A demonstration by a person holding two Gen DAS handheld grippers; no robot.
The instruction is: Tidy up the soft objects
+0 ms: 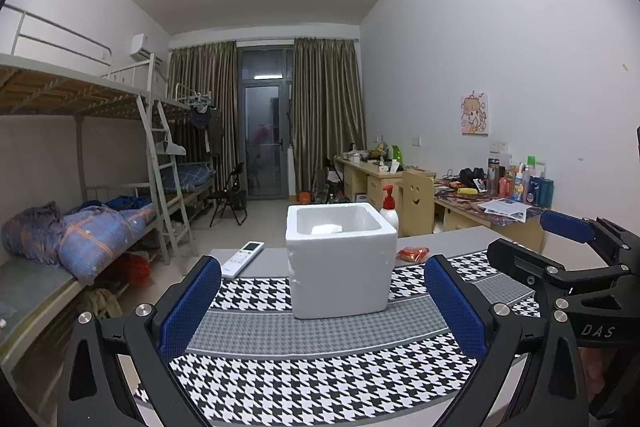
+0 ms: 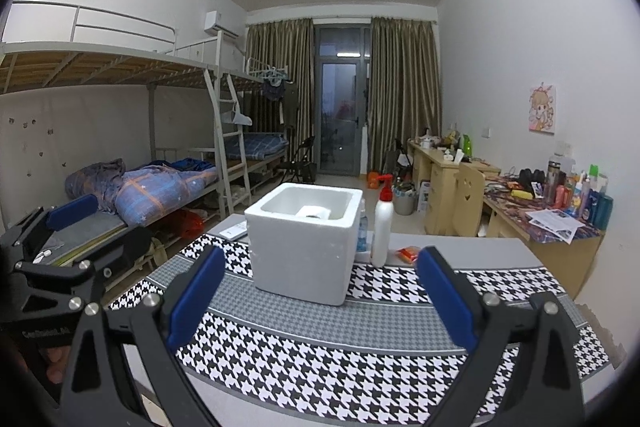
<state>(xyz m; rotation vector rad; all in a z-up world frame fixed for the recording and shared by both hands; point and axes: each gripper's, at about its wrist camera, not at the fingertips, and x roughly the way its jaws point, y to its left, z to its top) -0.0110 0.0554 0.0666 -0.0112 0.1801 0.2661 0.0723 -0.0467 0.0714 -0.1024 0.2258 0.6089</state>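
Both tongs, left [image 1: 322,301] and right [image 2: 320,297], gape apart, empty, above the tabletop [image 2: 480,247].
Light foam box [image 1: 340,263] could slide or tip against the pump bottle [image 2: 382,227] if nudged.

One white foam box [image 1: 340,259] stands on the worktop [image 1: 460,239], on one houndstooth mat [image 1: 304,379]. Inside the box lies one white item [image 2: 314,212], perhaps a roll of tissue, though the view is too poor to be sure. One white pump bottle [image 2: 382,227] with a red top stands beside the box, and one small red packet [image 1: 414,253] lies near it. One white remote control [image 1: 244,259] lies on the worktop. Two grippers are in view: the left gripper [image 1: 320,311] and the right gripper [image 2: 320,303], each with two blue-padded jaws. One wooden chair [image 1: 416,199] with a smiling face stands behind. One poster [image 1: 475,113] hangs on the wall.
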